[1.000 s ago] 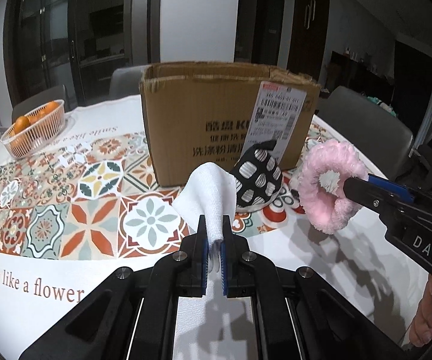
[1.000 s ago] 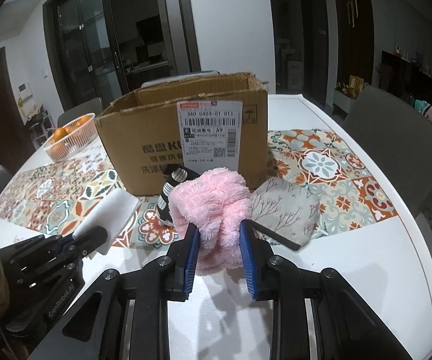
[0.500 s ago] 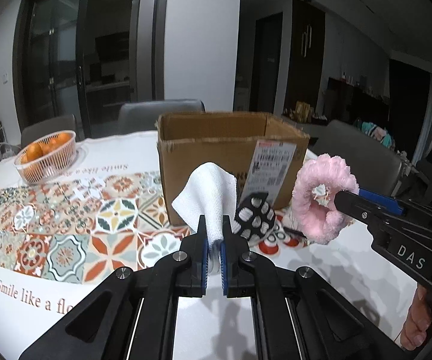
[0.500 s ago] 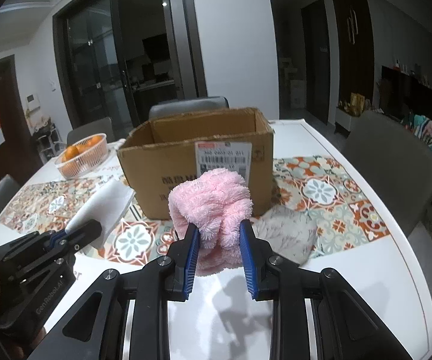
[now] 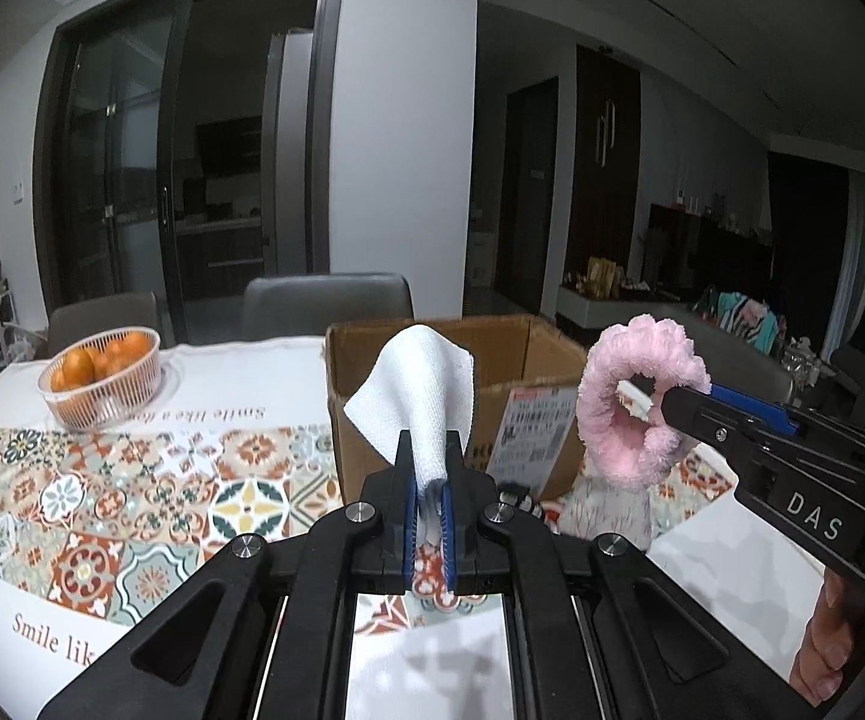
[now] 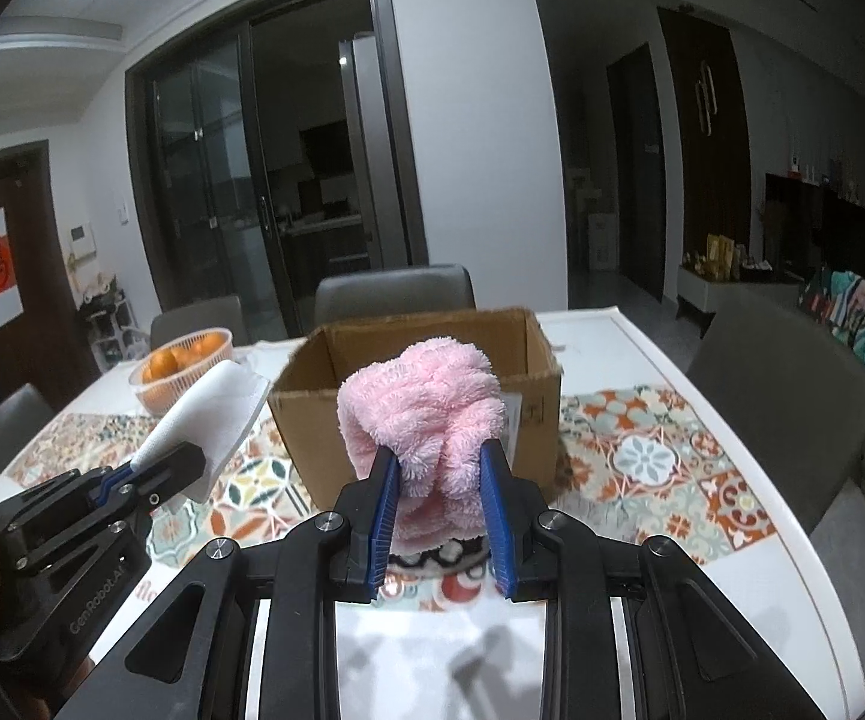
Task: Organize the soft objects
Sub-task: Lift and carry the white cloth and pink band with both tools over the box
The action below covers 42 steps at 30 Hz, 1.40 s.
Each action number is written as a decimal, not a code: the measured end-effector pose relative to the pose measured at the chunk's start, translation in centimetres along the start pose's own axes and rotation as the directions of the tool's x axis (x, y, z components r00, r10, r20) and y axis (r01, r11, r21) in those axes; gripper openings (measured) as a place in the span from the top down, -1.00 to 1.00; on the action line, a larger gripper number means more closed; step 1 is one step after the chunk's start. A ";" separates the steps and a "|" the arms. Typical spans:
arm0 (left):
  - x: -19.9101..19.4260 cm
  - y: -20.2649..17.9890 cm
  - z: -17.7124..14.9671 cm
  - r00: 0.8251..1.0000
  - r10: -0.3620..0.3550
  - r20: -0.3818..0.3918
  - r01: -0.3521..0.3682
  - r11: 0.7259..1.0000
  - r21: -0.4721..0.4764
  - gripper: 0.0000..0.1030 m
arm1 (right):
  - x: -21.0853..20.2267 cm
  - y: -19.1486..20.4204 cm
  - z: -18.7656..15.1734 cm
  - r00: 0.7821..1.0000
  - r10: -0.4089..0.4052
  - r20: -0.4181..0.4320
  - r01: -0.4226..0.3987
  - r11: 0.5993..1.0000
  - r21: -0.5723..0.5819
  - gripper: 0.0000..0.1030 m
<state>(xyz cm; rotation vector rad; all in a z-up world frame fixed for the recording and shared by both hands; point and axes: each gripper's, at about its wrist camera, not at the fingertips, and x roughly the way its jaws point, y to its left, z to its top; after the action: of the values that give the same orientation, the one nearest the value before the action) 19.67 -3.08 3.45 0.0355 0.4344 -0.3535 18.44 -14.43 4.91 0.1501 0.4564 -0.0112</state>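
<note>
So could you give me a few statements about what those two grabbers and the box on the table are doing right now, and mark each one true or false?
1. The left gripper is clamped on a white cloth. True.
2. The right gripper holds a black and white spotted item. False: it is shut on a fluffy pink item.
3. The cardboard box is open at the top. True.
4. The pink item already lies inside the box. False: it is held in the air in front of the box.
5. The basket on the table holds oranges. True.
6. The white cloth lies flat on the tablecloth. False: it sticks up from the left gripper's closed jaws.
</note>
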 end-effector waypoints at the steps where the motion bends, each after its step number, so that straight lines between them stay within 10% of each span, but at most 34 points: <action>1: -0.1 0.0 0.2 1.000 0.000 0.007 0.000 1.000 0.000 0.84 | -0.1 0.0 0.3 1.000 0.001 0.009 -0.001 1.000 0.001 0.45; 42: 5.6 0.5 6.0 0.993 0.006 0.121 -0.012 0.999 0.044 0.84 | 3.5 0.3 6.6 0.985 0.007 0.170 -0.002 0.999 -0.033 0.45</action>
<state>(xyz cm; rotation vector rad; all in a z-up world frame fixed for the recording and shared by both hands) 27.04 -5.05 6.57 0.0596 0.3059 -0.3546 24.47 -15.07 9.27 0.1166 0.2851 -0.0119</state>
